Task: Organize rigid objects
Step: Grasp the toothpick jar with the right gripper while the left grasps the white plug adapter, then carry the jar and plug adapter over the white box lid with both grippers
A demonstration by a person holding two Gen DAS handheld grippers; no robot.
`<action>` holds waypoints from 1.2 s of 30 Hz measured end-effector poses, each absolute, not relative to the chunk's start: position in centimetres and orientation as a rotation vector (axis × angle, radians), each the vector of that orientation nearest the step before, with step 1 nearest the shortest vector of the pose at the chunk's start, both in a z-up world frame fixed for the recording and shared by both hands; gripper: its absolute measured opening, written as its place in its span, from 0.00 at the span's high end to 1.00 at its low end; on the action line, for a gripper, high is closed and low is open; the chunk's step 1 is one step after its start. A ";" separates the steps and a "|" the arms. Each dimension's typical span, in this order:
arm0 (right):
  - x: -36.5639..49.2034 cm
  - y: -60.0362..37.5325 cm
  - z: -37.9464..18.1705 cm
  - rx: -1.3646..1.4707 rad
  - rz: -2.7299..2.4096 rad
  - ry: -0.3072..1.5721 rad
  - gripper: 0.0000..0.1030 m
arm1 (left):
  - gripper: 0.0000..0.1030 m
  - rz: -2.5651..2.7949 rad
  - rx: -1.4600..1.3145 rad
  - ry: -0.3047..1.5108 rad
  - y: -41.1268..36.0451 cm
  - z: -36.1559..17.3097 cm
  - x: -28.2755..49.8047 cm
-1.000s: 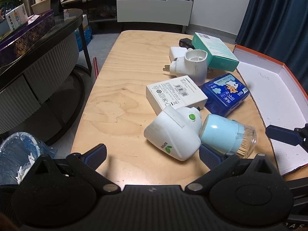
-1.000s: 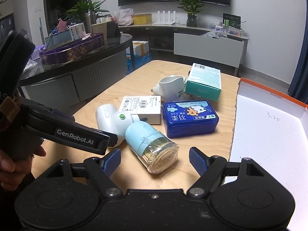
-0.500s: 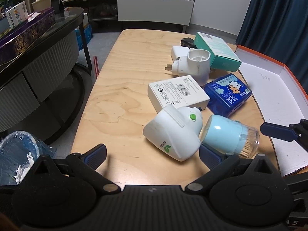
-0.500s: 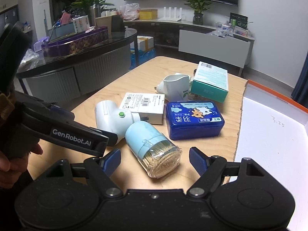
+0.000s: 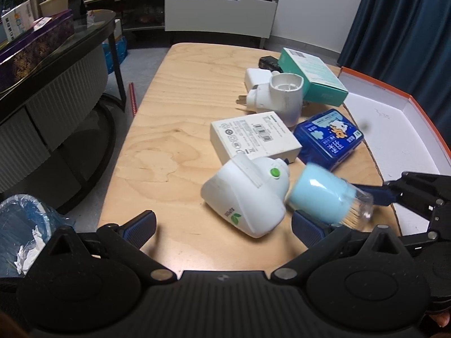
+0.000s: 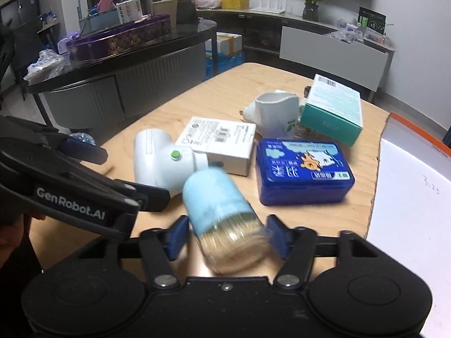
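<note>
Toothpicks are showing through the clear end of the blue jar [image 6: 222,214], which is lying tilted on the counter [image 5: 174,107], blurred, with its clear end between the fingers of the right gripper [image 6: 227,236]. Those fingers are closing on it, one blue pad at each side of the clear end; whether the pads are already pressing on it is hard to tell through the blur. The jar's closed blue end is resting against the white device [image 6: 160,166] with a green button, which is lying on its side just in front of the white box [image 6: 220,143]. Right of that box the blue tin [image 6: 304,171] is sitting flat, and behind it are a white plug-in unit [image 6: 276,112] and a teal box [image 6: 332,112]. The orange-edged tray [image 6: 406,197] is lying at the right end of the counter. The left gripper [image 5: 222,225] is hovering low at the near counter edge with its fingers spread wide and nothing between them, one finger ending just beside the jar.
</note>
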State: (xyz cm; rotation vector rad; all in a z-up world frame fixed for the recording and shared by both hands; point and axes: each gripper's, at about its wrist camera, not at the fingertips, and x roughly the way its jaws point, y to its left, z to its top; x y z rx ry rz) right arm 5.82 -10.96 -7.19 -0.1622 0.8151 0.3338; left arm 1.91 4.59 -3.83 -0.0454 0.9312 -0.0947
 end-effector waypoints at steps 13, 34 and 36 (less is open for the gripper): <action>4.4 -14.9 -6.9 -0.034 0.240 0.833 0.39 | 0.06 -0.118 0.073 0.891 2.5 -5.6 3.9; 2.7 -17.8 -4.5 0.065 0.172 0.733 0.42 | 0.29 -0.204 0.011 0.797 0.8 -2.9 1.5; 2.9 -18.1 -4.5 0.079 0.169 0.742 0.42 | 0.29 -0.209 0.011 0.791 0.5 -2.6 1.5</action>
